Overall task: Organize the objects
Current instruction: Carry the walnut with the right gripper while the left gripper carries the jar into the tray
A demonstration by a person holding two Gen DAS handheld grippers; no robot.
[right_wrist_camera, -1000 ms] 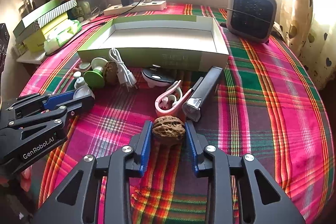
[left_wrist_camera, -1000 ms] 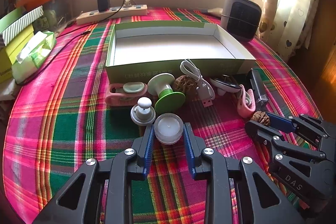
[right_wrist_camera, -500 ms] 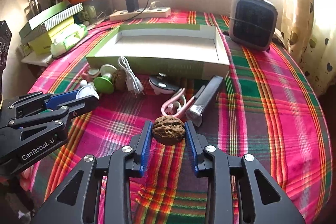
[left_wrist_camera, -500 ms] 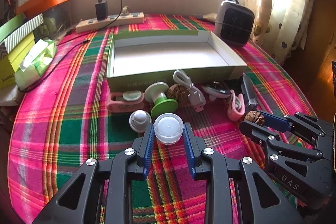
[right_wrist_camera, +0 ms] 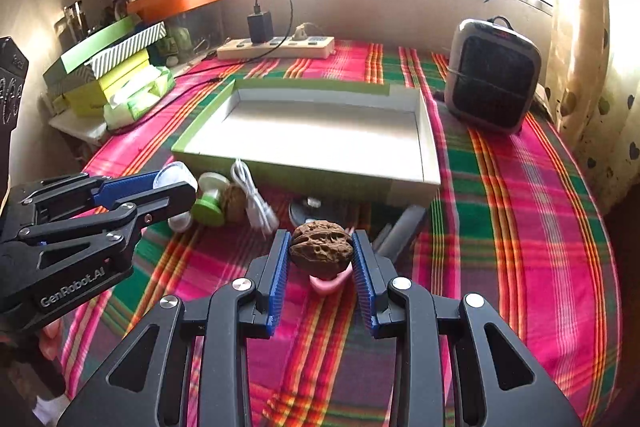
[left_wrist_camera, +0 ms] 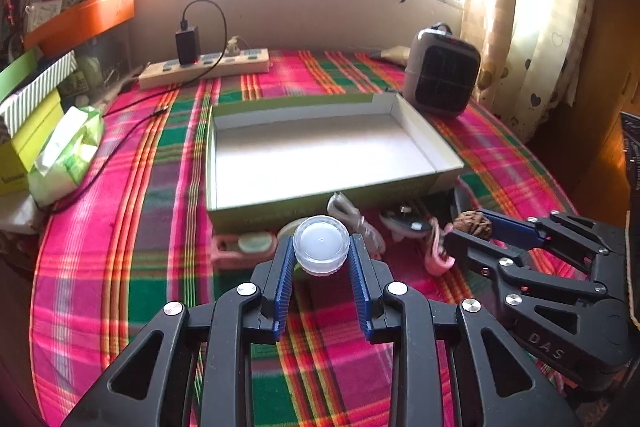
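Observation:
My left gripper (left_wrist_camera: 321, 255) is shut on a small clear plastic jar (left_wrist_camera: 321, 243) and holds it above the table, in front of the open green box (left_wrist_camera: 320, 151). My right gripper (right_wrist_camera: 321, 255) is shut on a brown walnut (right_wrist_camera: 321, 249), also lifted, short of the box (right_wrist_camera: 316, 135). The box is empty inside. The right gripper with its walnut (left_wrist_camera: 472, 223) shows in the left wrist view; the left gripper with its jar (right_wrist_camera: 174, 179) shows in the right wrist view.
In front of the box lie a white USB cable (right_wrist_camera: 256, 203), a green knob (right_wrist_camera: 210, 205), a second walnut (right_wrist_camera: 234, 203), a pink clip (left_wrist_camera: 240, 249) and a black torch (right_wrist_camera: 400, 231). A heater (right_wrist_camera: 494, 75) stands at the back right, a power strip (left_wrist_camera: 204, 67) behind, stacked boxes (right_wrist_camera: 108, 67) at the left.
Both grippers have risen from the table with the jar and the walnut held, and moved forward toward the box.

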